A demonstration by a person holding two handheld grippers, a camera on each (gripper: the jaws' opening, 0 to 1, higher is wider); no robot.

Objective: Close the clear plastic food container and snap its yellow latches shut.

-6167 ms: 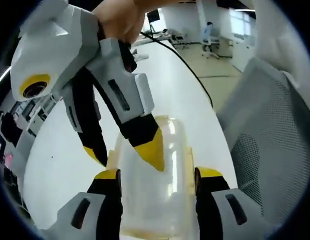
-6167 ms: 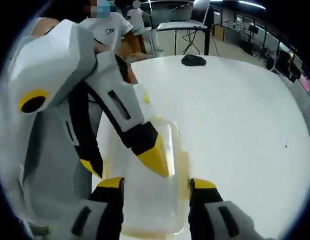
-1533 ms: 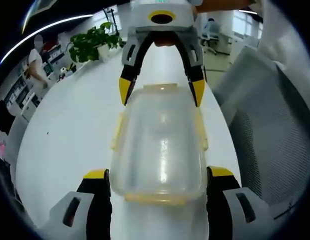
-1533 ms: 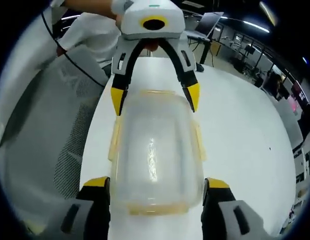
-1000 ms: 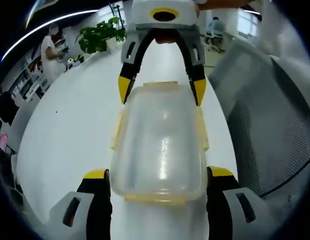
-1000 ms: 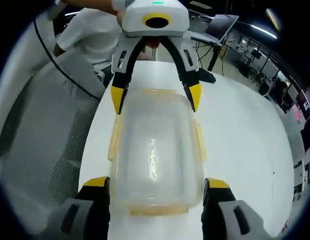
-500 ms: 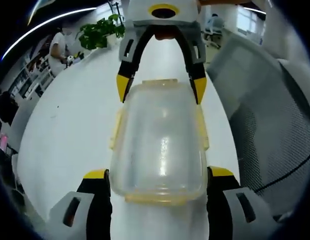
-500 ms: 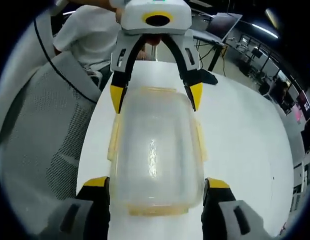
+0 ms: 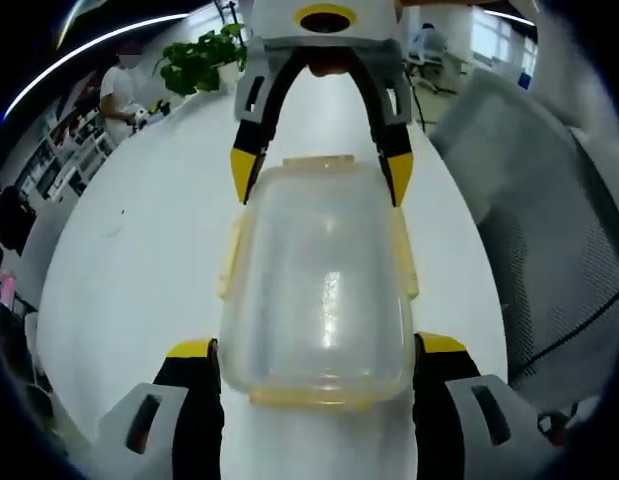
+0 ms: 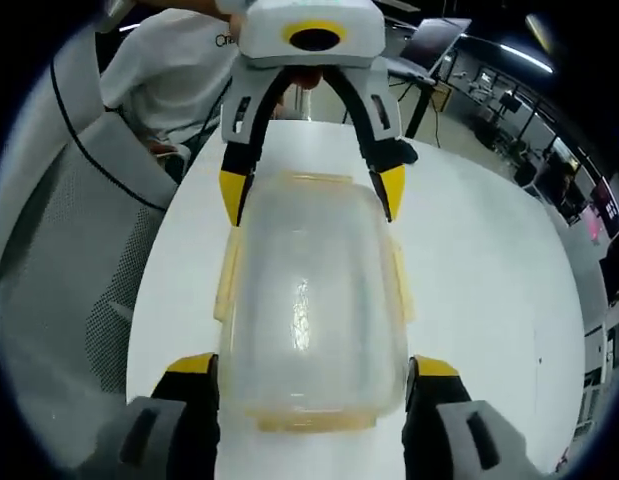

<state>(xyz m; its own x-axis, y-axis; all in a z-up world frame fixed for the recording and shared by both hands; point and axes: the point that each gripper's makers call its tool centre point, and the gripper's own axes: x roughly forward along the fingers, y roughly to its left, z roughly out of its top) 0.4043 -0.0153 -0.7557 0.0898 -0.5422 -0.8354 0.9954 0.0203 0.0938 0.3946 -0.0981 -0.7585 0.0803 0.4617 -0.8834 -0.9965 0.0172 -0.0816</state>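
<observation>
The container is seen lying on the white counter, lid on, framed at opposite ends by the two claws. The left claw is spread across the near end, the right claw spread across the far end — neither is seen pinching. The yellow latches appear splayed outward; each should be pressed squarely inward, the container being steadied from the opposite end.
</observation>
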